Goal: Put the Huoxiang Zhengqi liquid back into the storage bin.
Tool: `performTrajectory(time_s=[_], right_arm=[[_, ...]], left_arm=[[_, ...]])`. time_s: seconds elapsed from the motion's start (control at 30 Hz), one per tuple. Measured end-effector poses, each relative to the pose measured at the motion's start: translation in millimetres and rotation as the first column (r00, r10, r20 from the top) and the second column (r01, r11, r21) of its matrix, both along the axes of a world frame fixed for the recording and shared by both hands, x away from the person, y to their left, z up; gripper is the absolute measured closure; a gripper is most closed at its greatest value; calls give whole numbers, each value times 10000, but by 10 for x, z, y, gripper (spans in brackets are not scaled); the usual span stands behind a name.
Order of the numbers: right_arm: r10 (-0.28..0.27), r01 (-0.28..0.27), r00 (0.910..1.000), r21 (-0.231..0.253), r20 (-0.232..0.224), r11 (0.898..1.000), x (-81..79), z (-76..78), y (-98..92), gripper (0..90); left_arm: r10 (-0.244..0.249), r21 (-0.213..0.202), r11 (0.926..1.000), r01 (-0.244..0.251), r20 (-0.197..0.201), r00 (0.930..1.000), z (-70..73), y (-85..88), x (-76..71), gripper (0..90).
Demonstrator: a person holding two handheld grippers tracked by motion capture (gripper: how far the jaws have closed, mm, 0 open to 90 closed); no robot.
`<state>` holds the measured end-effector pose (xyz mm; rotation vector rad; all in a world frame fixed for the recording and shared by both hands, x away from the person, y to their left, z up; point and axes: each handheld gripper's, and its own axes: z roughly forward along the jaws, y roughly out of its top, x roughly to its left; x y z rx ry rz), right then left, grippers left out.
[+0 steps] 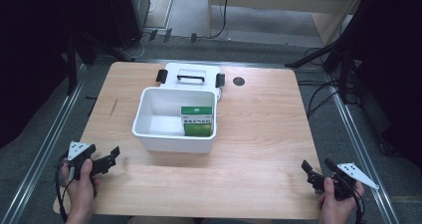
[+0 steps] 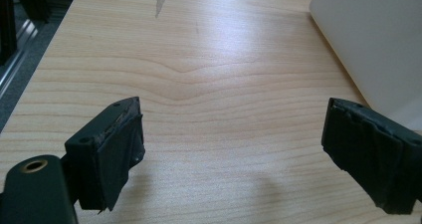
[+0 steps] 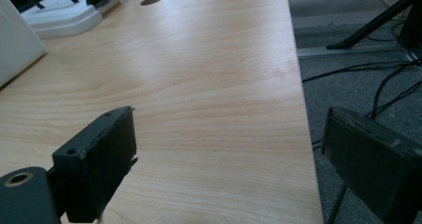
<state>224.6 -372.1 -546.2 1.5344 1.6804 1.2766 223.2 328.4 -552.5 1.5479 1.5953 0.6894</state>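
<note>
— Where do things stand?

— Nearest me, the left gripper (image 1: 110,157) at seven o'clock and the right gripper (image 1: 314,170) at five rest low on the pale wooden bench (image 1: 259,134), jaws apart, nothing between them. I'd say the packing is done: the green-and-white carton (image 1: 197,119) stands inside the white rectangular plastic box (image 1: 174,140) mid-bench.

— What's left?

— Probably closing it. The white lid with black handle and clips (image 1: 191,75) lies just behind the box, at twelve. Nothing blocks the way; a dark cable hole (image 1: 239,81) sits beside it.

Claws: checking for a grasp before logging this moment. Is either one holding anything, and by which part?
Nothing is held. The left claw and the right claw both stand open over bare table.
</note>
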Motion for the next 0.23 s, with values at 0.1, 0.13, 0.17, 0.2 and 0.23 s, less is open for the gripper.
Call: performTrajectory(time_s=[0.1, 0.13, 0.17, 0.2, 0.23], right_arm=[[138, -142, 9998, -272, -157, 9995, 19, 0, 33, 78], [133, -140, 9997, -338, -207, 9993, 22, 1, 43, 78], [140, -148, 9997, -389, -220, 9991, 24, 1, 48, 80], [159, -168, 9996, -403, -246, 9990, 26, 2, 52, 87], [167, -178, 9995, -400, -269, 9990, 27, 2, 54, 102]], left_arm=[[-7, 13, 10000, 7, 12, 10000, 0, -2, 0, 104], [-4, 6, 10000, 4, 16, 10000, 0, -2, 0, 104], [-10, 13, 10000, 10, 17, 10000, -1, -2, 0, 104], [-13, 9, 10000, 13, 22, 10000, -1, -2, -1, 104], [-26, -10, 10000, 26, 20, 10000, -1, -1, -2, 104]])
